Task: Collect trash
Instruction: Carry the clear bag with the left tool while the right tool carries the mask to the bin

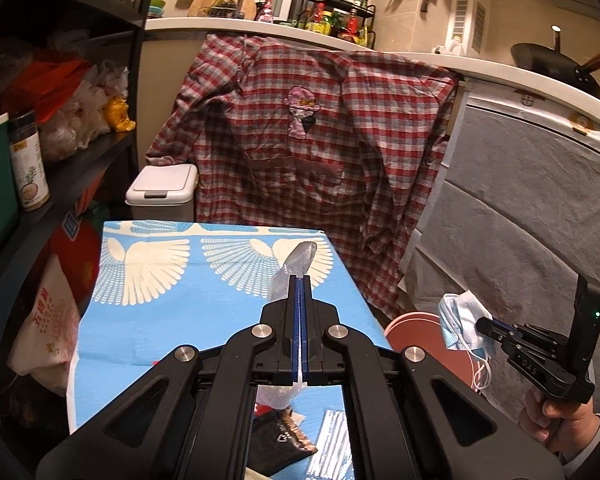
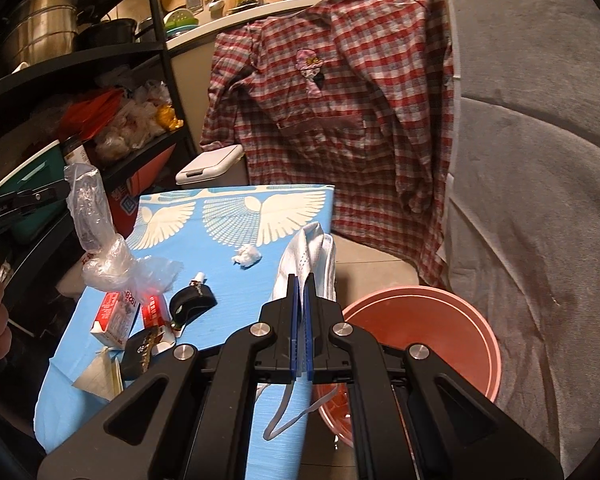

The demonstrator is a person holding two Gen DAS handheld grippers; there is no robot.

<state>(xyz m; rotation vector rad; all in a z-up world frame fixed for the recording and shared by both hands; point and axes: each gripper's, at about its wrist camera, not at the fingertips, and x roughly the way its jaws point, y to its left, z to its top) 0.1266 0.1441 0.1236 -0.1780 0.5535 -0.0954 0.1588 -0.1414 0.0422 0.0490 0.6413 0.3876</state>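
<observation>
In the left wrist view, the left gripper (image 1: 300,280) has its blue-padded fingers pressed together on a crumpled clear plastic bag (image 1: 298,260), held above the blue table cloth with white wing patterns (image 1: 148,320). The bag's long axis runs along the fingers: its upper end pokes out past the fingertips toward the red and white checked shirt (image 1: 300,120) hanging beyond the cloth, and its lower end trails out behind the pads. To the right of the cloth, the right gripper (image 1: 480,326) is clamped on a light blue pleated face mask (image 1: 460,320), which hangs downward with its white ear loops dangling, just over the rim of the round pink plastic basin (image 1: 412,328). In the right wrist view, the right gripper (image 2: 300,280) grips the face mask (image 2: 312,256) between its closed fingers; the mask's long axis follows the fingers, its folded body sticking up past the tips and one loop drooping below the pads. The pink basin (image 2: 440,320) sits on the floor right of the cloth (image 2: 240,280). Left of the cloth, the left gripper (image 2: 66,190) holds the plastic bag (image 2: 100,240) by its top, the bag hanging down roughly vertical over the cloth's left side, above a red and white small carton (image 2: 114,318). A small white tissue wad (image 2: 246,257) lies on the cloth.
</observation>
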